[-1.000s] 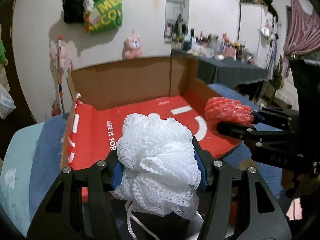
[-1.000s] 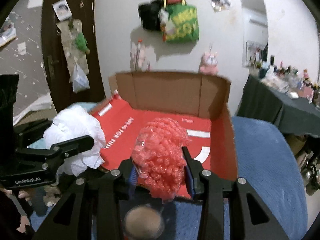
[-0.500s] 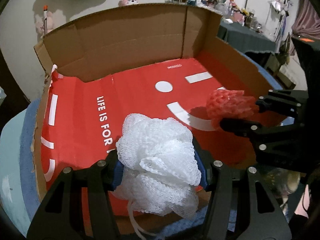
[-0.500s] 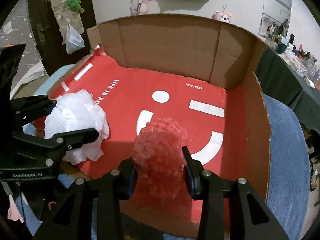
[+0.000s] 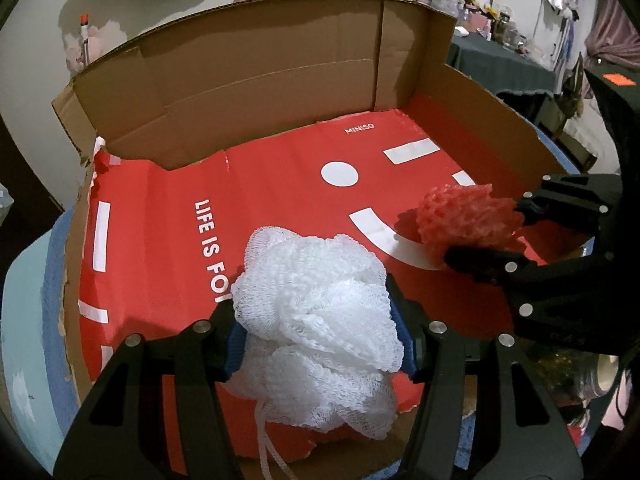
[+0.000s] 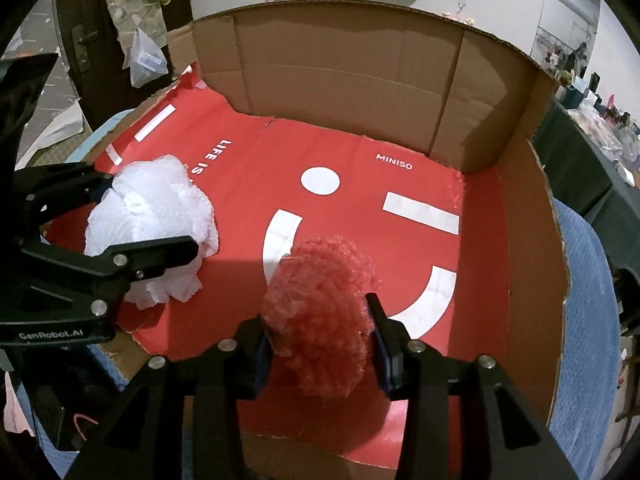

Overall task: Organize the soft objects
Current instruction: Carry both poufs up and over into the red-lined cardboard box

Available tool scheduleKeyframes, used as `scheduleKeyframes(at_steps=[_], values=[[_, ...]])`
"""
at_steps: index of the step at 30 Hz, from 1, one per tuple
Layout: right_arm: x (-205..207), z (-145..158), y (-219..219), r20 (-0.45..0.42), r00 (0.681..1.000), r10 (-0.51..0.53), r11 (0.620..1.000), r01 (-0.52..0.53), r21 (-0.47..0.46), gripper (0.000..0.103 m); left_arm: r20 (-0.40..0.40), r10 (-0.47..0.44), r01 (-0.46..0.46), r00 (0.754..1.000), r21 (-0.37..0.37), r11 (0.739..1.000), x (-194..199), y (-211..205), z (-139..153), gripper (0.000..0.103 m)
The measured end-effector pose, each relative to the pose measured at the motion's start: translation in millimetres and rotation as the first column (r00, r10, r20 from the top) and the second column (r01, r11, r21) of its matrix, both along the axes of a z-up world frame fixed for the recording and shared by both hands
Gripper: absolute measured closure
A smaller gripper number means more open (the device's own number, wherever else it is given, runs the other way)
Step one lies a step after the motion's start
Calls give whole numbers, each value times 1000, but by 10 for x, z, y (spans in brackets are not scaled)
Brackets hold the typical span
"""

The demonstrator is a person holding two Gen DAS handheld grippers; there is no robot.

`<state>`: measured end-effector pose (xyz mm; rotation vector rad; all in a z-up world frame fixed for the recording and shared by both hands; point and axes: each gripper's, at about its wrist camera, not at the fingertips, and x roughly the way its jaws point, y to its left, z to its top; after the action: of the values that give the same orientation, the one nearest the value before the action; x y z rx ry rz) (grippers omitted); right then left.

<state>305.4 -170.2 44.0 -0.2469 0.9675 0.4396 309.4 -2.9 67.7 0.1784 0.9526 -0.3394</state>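
My left gripper (image 5: 316,332) is shut on a white mesh bath pouf (image 5: 320,312), held just above the near left part of an open cardboard box (image 5: 280,60) with a red printed floor. The pouf's cord hangs below it. My right gripper (image 6: 318,336) is shut on a red mesh pouf (image 6: 320,320), held over the box's near right part. The left gripper (image 6: 132,224) with the white pouf (image 6: 152,216) also shows in the right wrist view; the right gripper (image 5: 484,232) with the red pouf (image 5: 468,220) shows in the left wrist view.
The box has tall brown walls at the back (image 6: 360,72) and right (image 6: 528,240), with low edges on the left and near sides. It rests on a blue cloth (image 6: 584,320). A cluttered dark table (image 5: 504,64) stands at the right; bags hang on the wall.
Both grippers have moved forward and down over the box with their poufs still held. The box floor now fills both views.
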Motion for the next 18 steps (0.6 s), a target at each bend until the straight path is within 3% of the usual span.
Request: scheduleKeyframes(at_steps=[18], values=[[95,-18,6,13,1000,1,1000,-1,-13,52,29,-20,20,999,3,1000,-9,-25,-12,27]])
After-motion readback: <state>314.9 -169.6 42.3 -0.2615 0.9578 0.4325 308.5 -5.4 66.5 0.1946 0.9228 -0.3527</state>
